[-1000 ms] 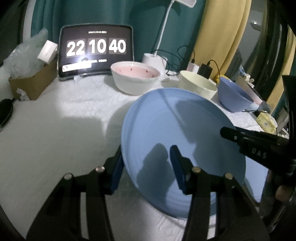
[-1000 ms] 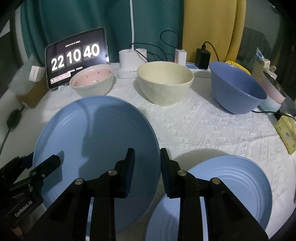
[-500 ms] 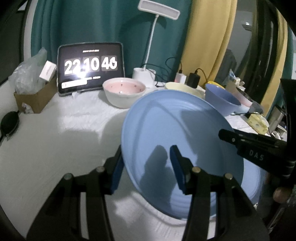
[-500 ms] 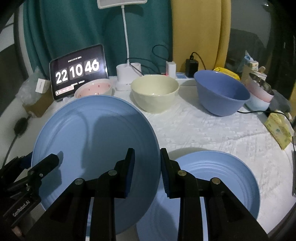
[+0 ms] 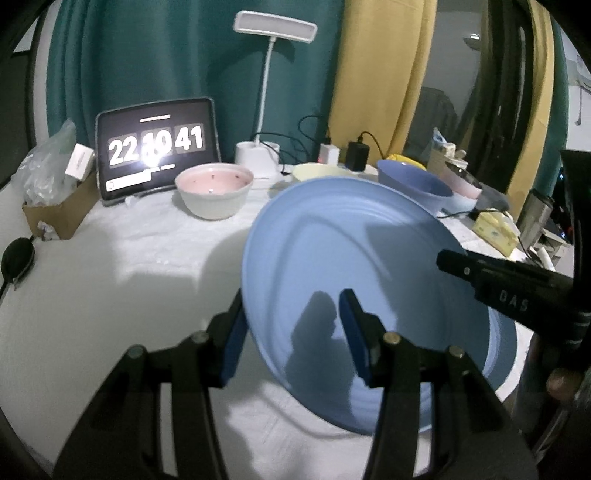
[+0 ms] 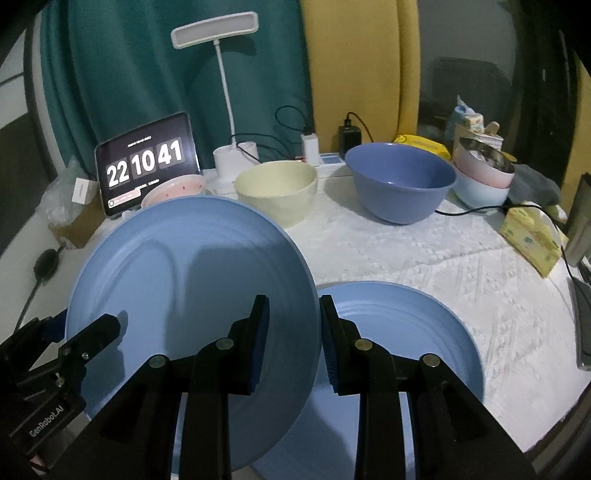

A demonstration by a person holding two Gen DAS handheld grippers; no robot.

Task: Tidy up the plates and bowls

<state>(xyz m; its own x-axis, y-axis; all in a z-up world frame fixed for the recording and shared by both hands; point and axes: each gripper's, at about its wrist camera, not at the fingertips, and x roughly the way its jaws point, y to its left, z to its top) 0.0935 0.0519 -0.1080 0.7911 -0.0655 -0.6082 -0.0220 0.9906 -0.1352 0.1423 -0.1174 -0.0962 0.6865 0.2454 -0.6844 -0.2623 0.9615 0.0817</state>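
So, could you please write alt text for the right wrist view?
Two black claws, the right claw and the left claw, hold a blue plate tilted above a second blue plate lying on the white tablecloth. Behind stand a cream bowl and a blue bowl.

Behind my white-clothed table (image 6: 424, 258) hang a teal curtain (image 6: 129, 74) and a yellow curtain (image 6: 354, 66); a white desk lamp (image 6: 214, 35) stands at its back edge.
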